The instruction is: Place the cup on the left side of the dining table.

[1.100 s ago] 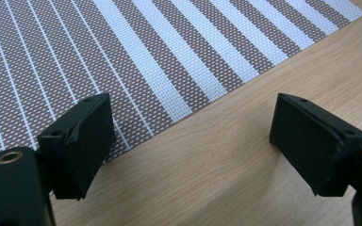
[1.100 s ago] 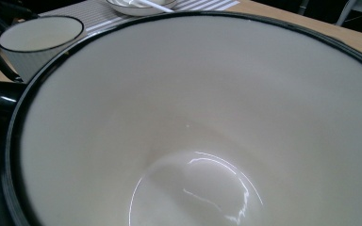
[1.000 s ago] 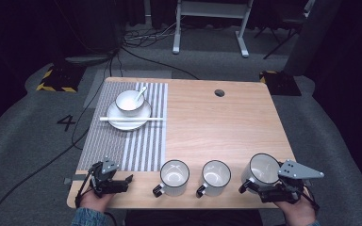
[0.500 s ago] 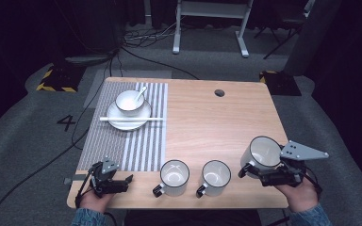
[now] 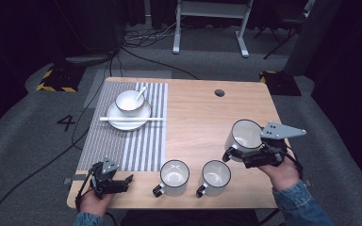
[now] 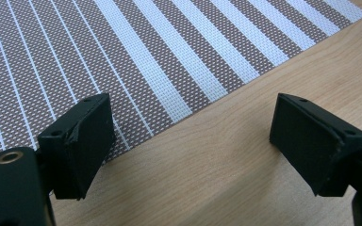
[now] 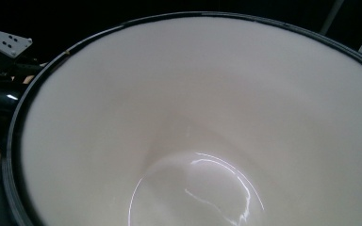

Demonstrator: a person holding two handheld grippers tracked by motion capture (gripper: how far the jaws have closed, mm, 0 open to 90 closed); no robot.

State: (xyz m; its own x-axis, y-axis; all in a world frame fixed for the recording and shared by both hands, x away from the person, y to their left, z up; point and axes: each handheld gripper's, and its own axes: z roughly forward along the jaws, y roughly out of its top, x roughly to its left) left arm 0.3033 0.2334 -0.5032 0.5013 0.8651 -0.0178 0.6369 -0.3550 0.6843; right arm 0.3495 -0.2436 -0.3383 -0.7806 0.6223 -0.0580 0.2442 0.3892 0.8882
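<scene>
My right gripper [image 5: 243,154] is shut on a white mug with a dark rim [image 5: 245,135] and holds it above the table's right side, tilted. The right gripper view looks straight into that mug's glossy white inside [image 7: 202,132]. Two more white mugs [image 5: 174,175] [image 5: 216,175] stand near the front edge. My left gripper [image 5: 119,181] rests at the front left corner, open, with nothing between its jaws. In the left gripper view, the left gripper [image 6: 191,136] hovers over bare wood beside the striped placemat [image 6: 136,56].
On the striped placemat [image 5: 136,146] at the back left sits a white plate [image 5: 117,122] with a bowl [image 5: 130,102] and a spoon in it. A white chopstick [image 5: 155,119] lies across the plate. A round hole [image 5: 219,92] marks the far tabletop.
My right gripper has lifted the mug off the front right of the table and carried it up and away from the front edge. The left gripper has stayed put.
</scene>
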